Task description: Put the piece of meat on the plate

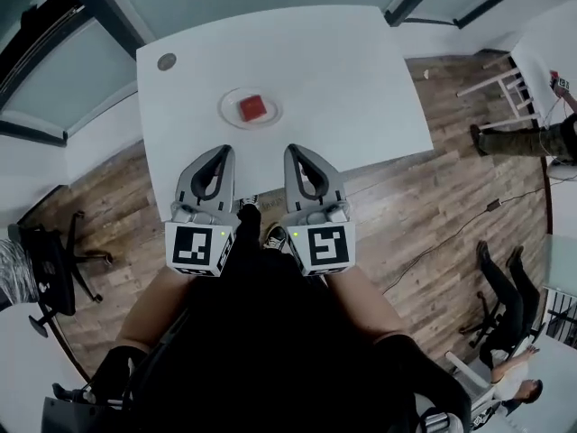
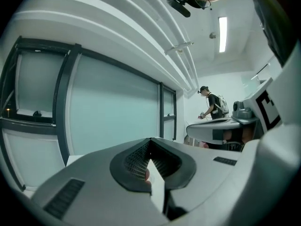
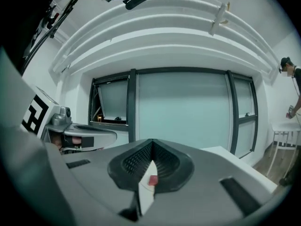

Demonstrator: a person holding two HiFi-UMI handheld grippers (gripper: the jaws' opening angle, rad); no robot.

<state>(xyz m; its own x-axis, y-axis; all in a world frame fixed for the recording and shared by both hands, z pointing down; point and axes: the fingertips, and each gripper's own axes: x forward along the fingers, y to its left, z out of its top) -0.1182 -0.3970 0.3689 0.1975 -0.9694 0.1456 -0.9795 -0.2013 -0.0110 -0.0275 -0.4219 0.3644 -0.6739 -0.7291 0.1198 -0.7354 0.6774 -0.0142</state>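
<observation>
A red piece of meat (image 1: 251, 107) lies in the middle of a clear round plate (image 1: 227, 114) on the white table (image 1: 361, 79). My left gripper (image 1: 222, 151) and right gripper (image 1: 294, 150) hover side by side over the table's near edge, short of the plate. Both are shut with nothing between the jaws. In the left gripper view the left gripper (image 2: 150, 140) points level at a glass wall. In the right gripper view the right gripper (image 3: 152, 141) is also level, and the meat (image 3: 153, 180) shows as a red speck through the slit below the tips.
A small grey disc (image 1: 167, 61) sits at the table's far left corner. Black office chairs stand on the wooden floor at left (image 1: 54, 260) and at lower right (image 1: 505, 296). A white stool (image 1: 500, 88) and a person (image 1: 541, 138) are at the right.
</observation>
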